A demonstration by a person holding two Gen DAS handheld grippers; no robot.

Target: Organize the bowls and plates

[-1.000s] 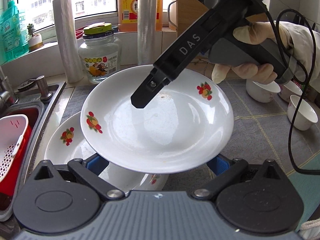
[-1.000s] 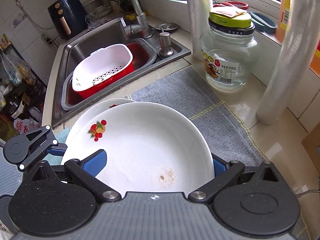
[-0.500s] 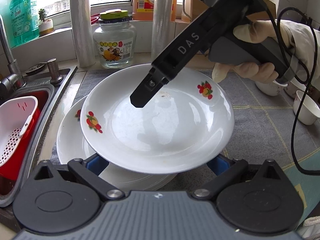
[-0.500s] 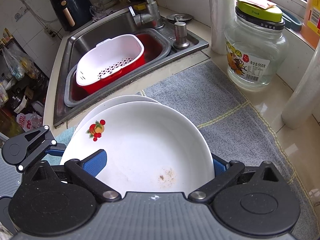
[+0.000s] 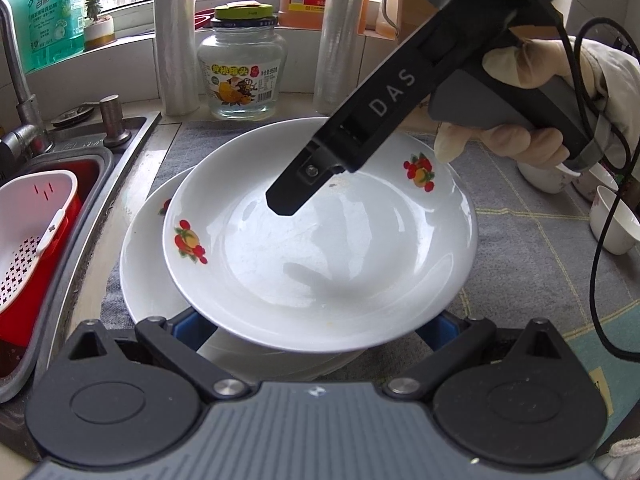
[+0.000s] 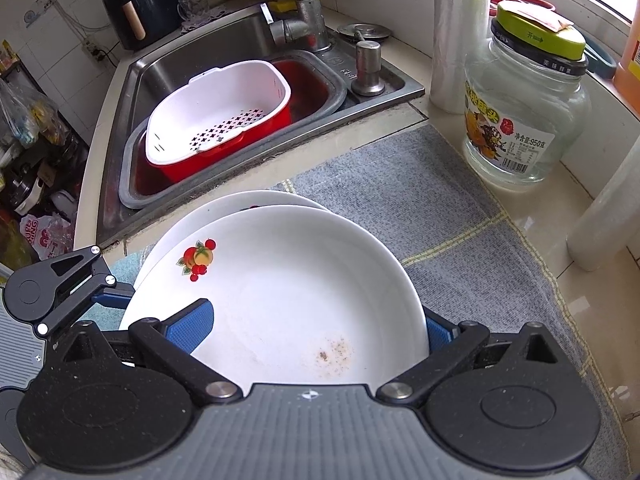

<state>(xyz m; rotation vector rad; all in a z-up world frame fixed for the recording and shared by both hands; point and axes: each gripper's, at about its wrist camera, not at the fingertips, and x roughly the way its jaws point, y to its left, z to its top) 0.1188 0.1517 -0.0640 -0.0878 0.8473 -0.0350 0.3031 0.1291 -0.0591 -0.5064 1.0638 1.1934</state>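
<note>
My right gripper (image 6: 316, 332) has its blue pads (image 6: 188, 326) set on either side of the top plate's (image 6: 288, 296) near rim, one pad lying over the inner face, so I read it as gripping that plate. My left gripper (image 5: 316, 330) sits at the plate's opposite rim (image 5: 320, 264); its jaws stand wide and the rim hides the pad tips, so I cannot tell whether they press on it or only flank it.

The top plate hangs slightly off-centre over the lower plate (image 5: 144, 264), which lies on the grey mat (image 6: 400, 176) near the mat's sink-side edge. A few brown specks show near my right jaws.

I judge the step in hand to be stacking: the top plate is above its mate but not yet nested. Next I need to centre it over the lower plate, lower it level until rims meet, then open both grippers and back away without dragging it.

The cups (image 5: 612, 220) wait by the mat's right edge; the jar (image 6: 524, 108) stands beyond its far edge.
</note>
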